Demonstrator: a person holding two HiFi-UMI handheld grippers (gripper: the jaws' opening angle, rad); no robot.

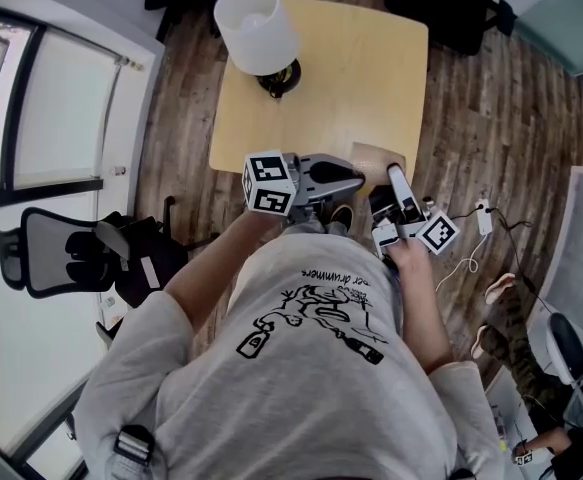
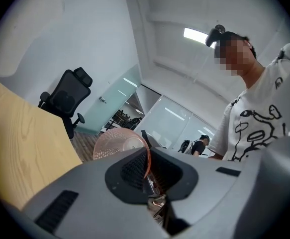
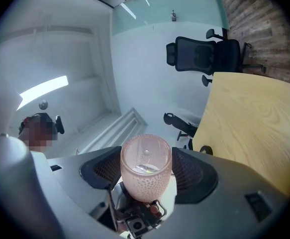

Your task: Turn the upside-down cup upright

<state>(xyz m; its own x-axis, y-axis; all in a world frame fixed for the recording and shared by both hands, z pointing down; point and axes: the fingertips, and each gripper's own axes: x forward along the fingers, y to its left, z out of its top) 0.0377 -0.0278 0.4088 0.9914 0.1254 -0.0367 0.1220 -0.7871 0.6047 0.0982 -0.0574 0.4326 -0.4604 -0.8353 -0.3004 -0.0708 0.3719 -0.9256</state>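
One wooden table (image 1: 371, 68) fills the middle, a white-shaded lamp (image 1: 258, 28) at its far end. At its near edge the tongs meet on the pink cup (image 3: 145, 168) — the right gripper (image 1: 396, 175) clamps its sides, the left gripper (image 1: 359, 178) pinches its thin edge.

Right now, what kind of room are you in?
Probably an office: a black swivel office chair, frosted glass partition walls, and a pale wooden table with a white-shaded lamp.
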